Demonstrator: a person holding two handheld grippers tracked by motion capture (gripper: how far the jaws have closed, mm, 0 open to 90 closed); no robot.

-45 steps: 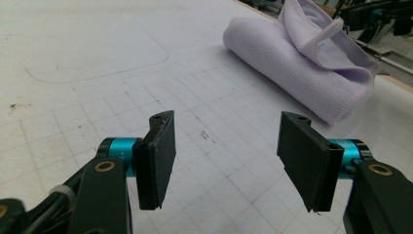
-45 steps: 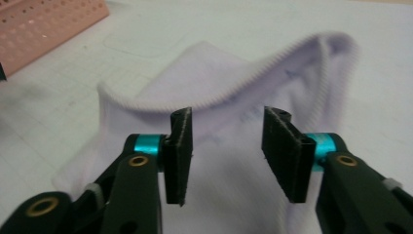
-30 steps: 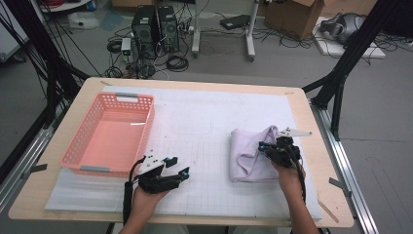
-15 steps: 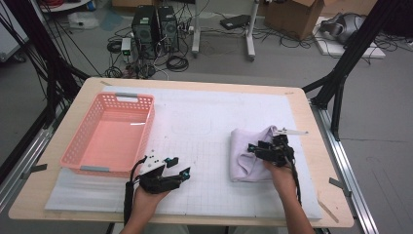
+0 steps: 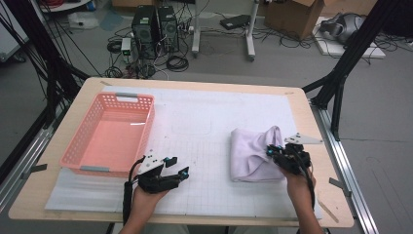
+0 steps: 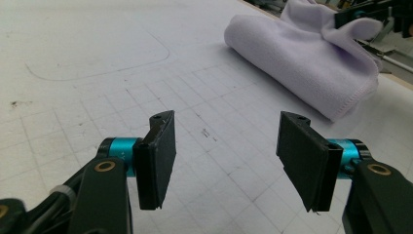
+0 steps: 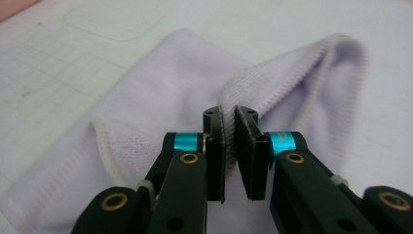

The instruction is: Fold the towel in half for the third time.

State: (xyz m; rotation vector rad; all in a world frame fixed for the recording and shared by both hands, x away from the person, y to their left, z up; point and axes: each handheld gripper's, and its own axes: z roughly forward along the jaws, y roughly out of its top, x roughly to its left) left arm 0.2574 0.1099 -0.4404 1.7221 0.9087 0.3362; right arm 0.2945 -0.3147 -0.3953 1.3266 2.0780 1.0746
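Overall, one wooden table carries one white gridded mat, one empty pink basket at its left and one folded lilac towel at its right. Right gripper has just been closing, pinching the towel's raised edge. Left gripper rests spread apart, nothing between its jaws, just beside the basket.

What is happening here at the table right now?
A person works with a gripper in each hand. The right gripper has just been closing and now pinches a raised fold of the lilac towel. The left gripper rests open on the white mat, beside the pink basket.
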